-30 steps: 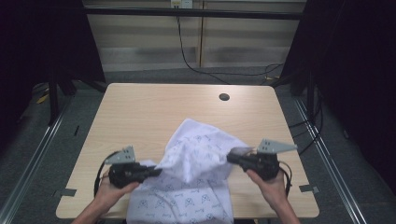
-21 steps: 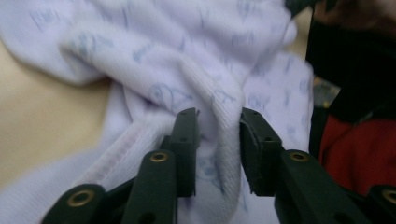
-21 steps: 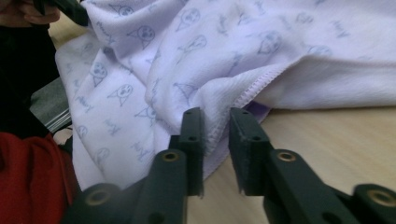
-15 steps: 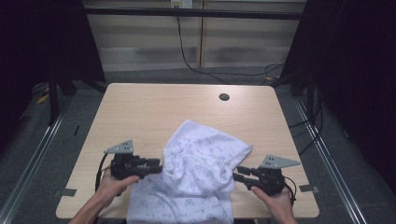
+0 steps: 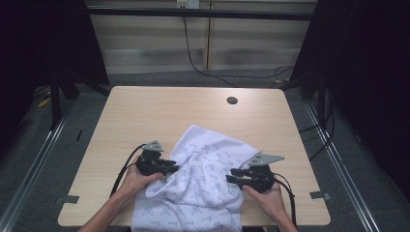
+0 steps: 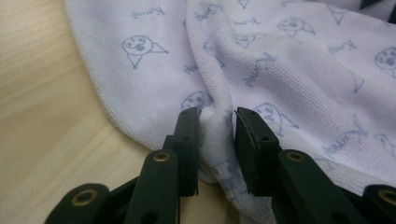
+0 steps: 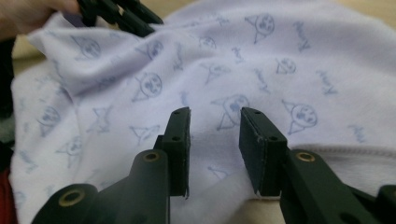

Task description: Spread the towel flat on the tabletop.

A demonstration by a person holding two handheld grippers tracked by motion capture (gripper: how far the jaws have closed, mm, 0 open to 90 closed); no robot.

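Observation:
A white towel with a pale blue print lies crumpled on the near part of the table, and its lower edge hangs over the front. My left gripper rests at its left side. In the left gripper view, a raised ridge of the towel stands between the jaws of the left gripper. Those jaws have just been closing and still stand apart. My right gripper is at the towel's right side. Its jaws have just been closing slightly but remain open over the towel, gripping nothing.
The wooden table has a round cable hole near its far edge. The left gripper is at the top left of the right gripper view. Dark curtains and a floor rail flank the table.
Both grippers have sunk to the table and opened. The towel, held up between them before, has dropped and now lies slumped on the tabletop.

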